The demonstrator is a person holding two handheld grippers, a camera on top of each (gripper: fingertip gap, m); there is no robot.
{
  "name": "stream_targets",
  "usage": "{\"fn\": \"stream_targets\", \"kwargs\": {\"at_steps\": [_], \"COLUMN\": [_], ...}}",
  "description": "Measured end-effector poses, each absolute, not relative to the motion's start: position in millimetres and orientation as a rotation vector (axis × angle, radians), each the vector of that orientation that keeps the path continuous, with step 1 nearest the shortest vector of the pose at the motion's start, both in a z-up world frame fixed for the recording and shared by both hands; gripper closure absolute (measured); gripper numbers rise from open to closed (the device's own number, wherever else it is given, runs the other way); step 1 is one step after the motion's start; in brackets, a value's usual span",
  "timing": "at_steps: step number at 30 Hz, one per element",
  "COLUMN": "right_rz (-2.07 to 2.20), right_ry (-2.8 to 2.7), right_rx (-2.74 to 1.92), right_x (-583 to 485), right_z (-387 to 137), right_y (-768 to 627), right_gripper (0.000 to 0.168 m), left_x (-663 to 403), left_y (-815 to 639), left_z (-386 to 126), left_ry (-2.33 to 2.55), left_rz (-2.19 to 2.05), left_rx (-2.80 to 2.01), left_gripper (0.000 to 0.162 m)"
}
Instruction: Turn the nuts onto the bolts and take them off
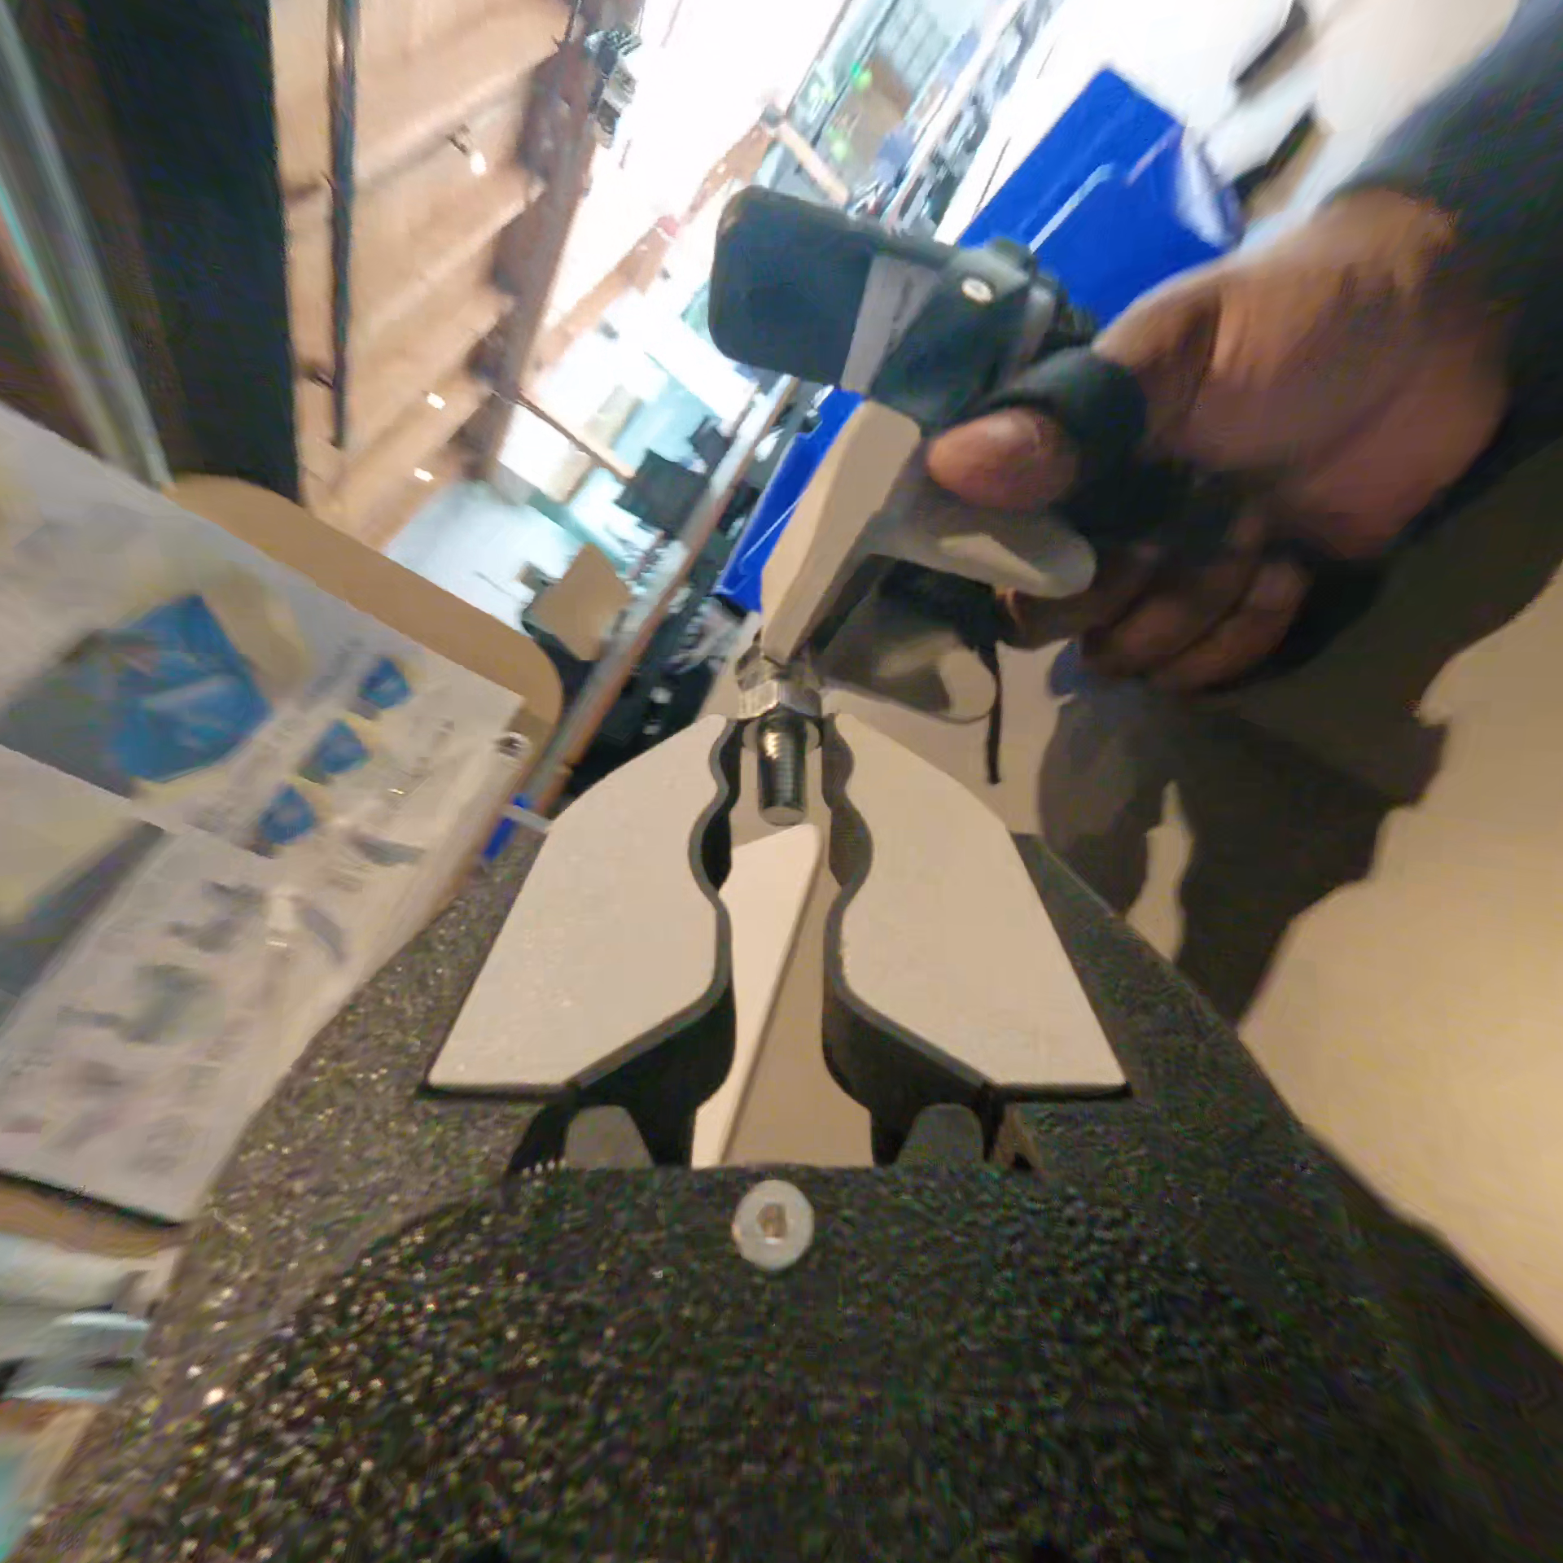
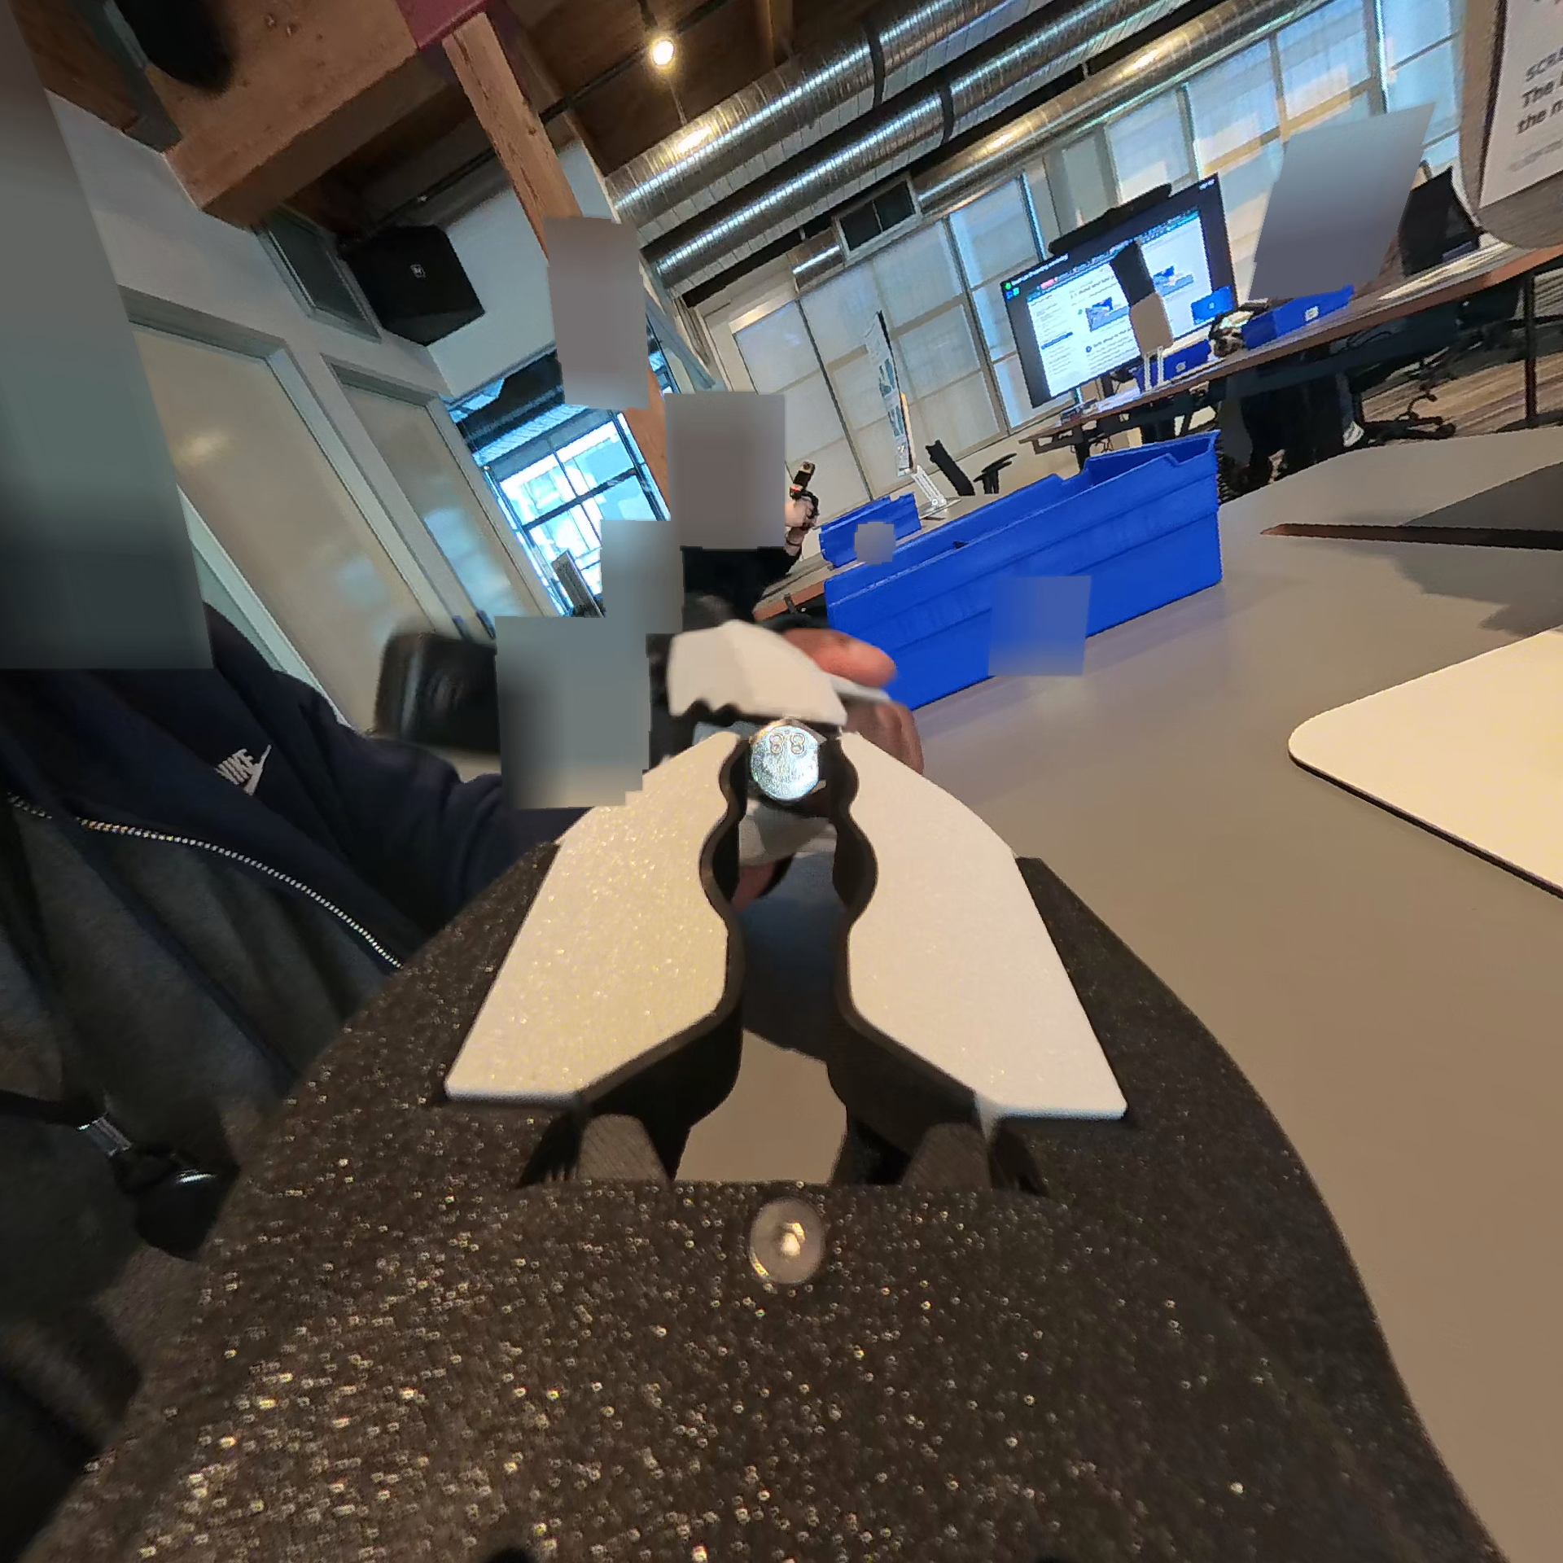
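The left wrist view is smeared by motion blur: the hand [image 1: 1269,406], the papers [image 1: 194,803] and the room behind are soft, and the windows [image 1: 727,110] blow out to white. The right wrist view is sharper, lit evenly by daylight from windows [image 2: 888,338] and a ceiling lamp [image 2: 662,51]. Straight lines bow toward the edges. Soft shadows lie on the counter [image 2: 1184,846].

Your left gripper [image 1: 774,727] shows a rough, speckled black plastic body and matt, fine-grained pale grey plastic fingers [image 1: 609,913]. Between the tips, the threaded shiny steel bolt [image 1: 780,774] reads as bright metal. In the right wrist view, the gripper [image 2: 785,765] has the same finish. Right of frame: smooth matt grey table top [image 2: 1184,888]; upper right, glossy blue plastic bin [image 2: 1040,550].
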State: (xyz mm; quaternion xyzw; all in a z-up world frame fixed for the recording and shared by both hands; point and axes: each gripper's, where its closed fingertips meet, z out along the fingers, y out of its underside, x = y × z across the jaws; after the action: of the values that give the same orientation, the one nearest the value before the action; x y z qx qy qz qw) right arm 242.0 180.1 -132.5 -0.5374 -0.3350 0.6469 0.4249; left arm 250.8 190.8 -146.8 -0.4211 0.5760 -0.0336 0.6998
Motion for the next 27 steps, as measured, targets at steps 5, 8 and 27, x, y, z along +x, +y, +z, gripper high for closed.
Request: {"fn": "stream_targets", "kwargs": {"at_steps": [5, 8, 27], "right_rz": [1.633, 1.631, 1.631], "right_ry": [-0.805, -0.798, -0.813], "right_rx": [-1.334, -1.331, -1.338], "right_x": [245.4, 246.8, 244.3], "right_z": [-129.9, -128.9, -131.0], "right_y": [182.9, 183.7, 181.7], "right_gripper": [0.152, 0.152, 0.151], "left_x": [253.9, 254.5, 251.5], "left_y": [185.4, 184.1, 183.9], "left_z": [-146.7, -146.9, -140.3], "left_ry": [1.250, 1.187, 1.286], "left_rz": [-0.312, -0.608, -0.045], "left_rx": [-1.006, -1.148, -0.877], "left_gripper": [0.119, 0.110, 0.145]}}
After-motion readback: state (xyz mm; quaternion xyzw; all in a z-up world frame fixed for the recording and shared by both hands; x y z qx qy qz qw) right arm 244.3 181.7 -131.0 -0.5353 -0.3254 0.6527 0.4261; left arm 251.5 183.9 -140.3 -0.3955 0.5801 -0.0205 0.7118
